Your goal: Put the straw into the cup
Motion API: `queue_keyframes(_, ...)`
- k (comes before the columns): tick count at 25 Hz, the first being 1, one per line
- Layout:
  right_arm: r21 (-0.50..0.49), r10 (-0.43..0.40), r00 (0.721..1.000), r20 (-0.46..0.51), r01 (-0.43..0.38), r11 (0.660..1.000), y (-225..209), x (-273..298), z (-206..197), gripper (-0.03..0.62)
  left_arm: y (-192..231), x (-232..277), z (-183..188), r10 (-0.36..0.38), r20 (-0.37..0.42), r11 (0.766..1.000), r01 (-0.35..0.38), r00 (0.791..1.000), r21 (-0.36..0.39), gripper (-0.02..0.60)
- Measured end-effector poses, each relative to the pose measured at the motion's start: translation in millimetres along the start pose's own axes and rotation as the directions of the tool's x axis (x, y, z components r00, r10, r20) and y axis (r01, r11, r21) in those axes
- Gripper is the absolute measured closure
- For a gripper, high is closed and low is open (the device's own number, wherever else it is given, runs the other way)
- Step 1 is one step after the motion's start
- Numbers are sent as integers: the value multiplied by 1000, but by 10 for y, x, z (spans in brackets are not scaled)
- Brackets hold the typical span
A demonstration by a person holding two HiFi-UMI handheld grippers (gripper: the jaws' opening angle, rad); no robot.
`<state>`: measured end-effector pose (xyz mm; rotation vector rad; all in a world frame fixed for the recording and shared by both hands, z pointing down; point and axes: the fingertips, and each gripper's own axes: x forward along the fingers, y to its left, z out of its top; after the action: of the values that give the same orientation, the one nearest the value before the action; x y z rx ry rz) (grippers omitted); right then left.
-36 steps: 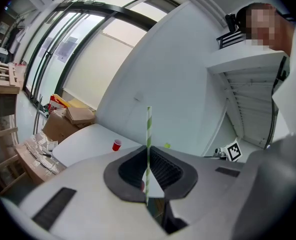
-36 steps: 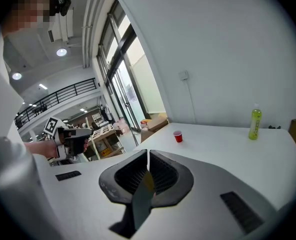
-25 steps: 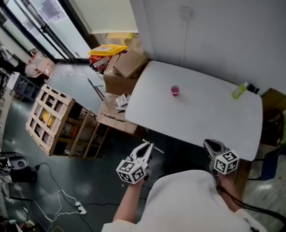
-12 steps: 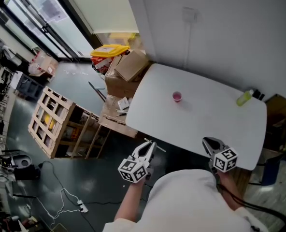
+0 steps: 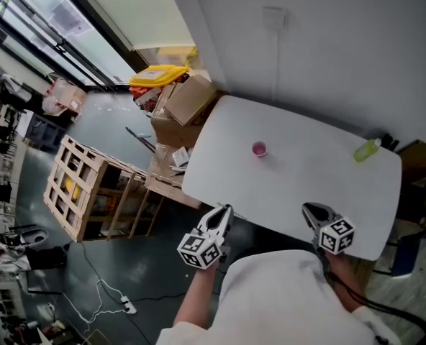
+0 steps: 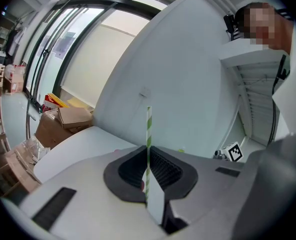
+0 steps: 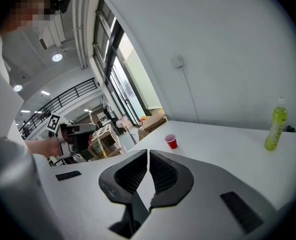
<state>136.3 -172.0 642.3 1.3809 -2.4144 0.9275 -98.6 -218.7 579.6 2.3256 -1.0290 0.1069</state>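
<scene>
A small red cup (image 5: 259, 149) (image 7: 171, 141) stands upright on the white table (image 5: 306, 185), toward its far left part. My left gripper (image 5: 224, 212) (image 6: 148, 156) is shut on a green-and-white striped straw (image 6: 148, 134), which stands upright between its jaws; it hovers off the table's near edge. My right gripper (image 5: 310, 211) (image 7: 148, 156) is shut with nothing in it, over the table's near right edge. Both are well short of the cup.
A green drink bottle (image 5: 364, 150) (image 7: 275, 125) stands at the table's far right by the white wall. Cardboard boxes (image 5: 188, 100), a yellow bin (image 5: 155, 74) and a wooden crate (image 5: 80, 185) stand on the floor to the left of the table.
Both grippers have moved forward toward the table's near edge, each still shut. The cup and the bottle stay where they were.
</scene>
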Motion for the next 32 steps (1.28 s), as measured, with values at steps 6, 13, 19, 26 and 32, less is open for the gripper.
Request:
queue_keyframes(6,5,9,1000,-26,-9,1000,-147,47,-25,556,23,307,91,1,-15,1000,-1,1000,14,565)
queue_keyframes(13,37,-31,999,-13,32,999,-244,71,36,556,118,560,209,-27,-53,998,30,998,51,565)
queue_keyframes(19,69,-102,995,-1,102,992,-307,187,57,556,291,798,325,-80,-91,994,87,993,71,565)
queue_keyframes(26,112,-189,981,40,183,977,-217,399,203,556,492,1103,508,-175,-158,975,193,972,107,565)
queue_keyframes(32,151,-251,966,53,241,959,-149,560,277,556,615,1399,630,-244,-195,953,272,950,133,565)
